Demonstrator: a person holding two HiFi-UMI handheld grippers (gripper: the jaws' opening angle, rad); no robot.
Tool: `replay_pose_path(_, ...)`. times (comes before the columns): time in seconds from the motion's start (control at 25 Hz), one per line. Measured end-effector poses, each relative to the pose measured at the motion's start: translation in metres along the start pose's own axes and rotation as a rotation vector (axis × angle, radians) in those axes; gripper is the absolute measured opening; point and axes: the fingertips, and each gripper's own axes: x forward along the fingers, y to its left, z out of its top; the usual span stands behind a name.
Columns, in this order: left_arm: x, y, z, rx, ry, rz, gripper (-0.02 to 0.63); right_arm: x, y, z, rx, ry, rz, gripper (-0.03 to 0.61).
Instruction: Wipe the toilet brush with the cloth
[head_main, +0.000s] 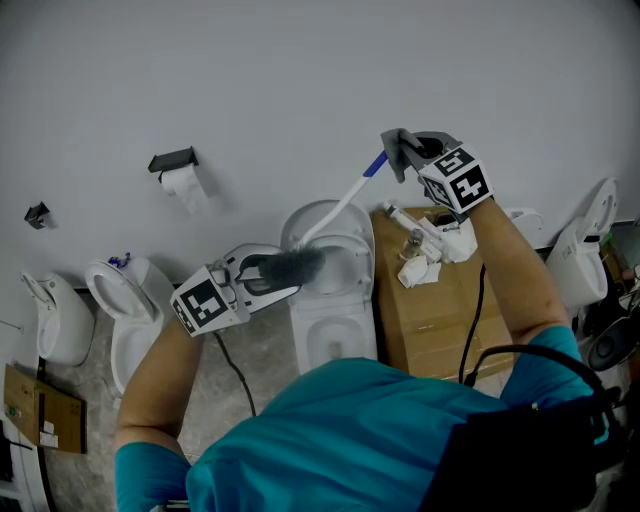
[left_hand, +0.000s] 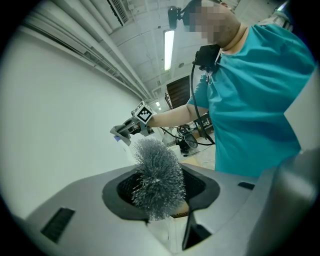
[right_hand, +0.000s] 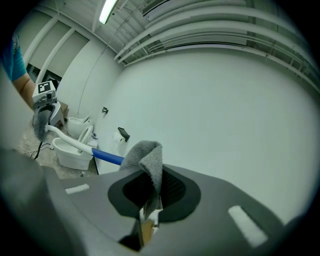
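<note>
my left gripper (head_main: 272, 280) is closed part-way on the bristle head of the toilet brush (left_hand: 157, 175) and holds it above the toilet (head_main: 330, 335). my right gripper (head_main: 412, 150) pinches the grey cloth (right_hand: 148, 157), which sits at the blue end of the handle. to wipe well, i think i should hold the left side steady, fold the cloth around the handle and slide it slowly toward the bristles with even pressure.
</note>
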Motion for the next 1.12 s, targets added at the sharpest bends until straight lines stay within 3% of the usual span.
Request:
replay_pose_path(0.36, -0.002, -0.007, 0.003, 0.002, -0.021, -0.012, 0.187, 0.006, -0.037, -0.015, 0.023, 0.035, -0.075, 0.005)
replay_pose_path(0.64, -0.004, -0.013, -0.005, -0.018, -0.024, -0.014, 0.187, 0.024, -0.070, -0.040, 0.031, 0.121, -0.142, 0.005)
replay_pose_path(0.84, -0.016, -0.006, -0.024, -0.149, -0.057, 0.058, 0.187, 0.016, -0.034, -0.046, 0.099, 0.082, -0.056, 0.005)
replay_pose_path(1.12, -0.036, 0.019, -0.069, -0.349, -0.101, 0.258, 0.187, 0.003, 0.044, -0.061, 0.242, 0.011, 0.131, 0.005)
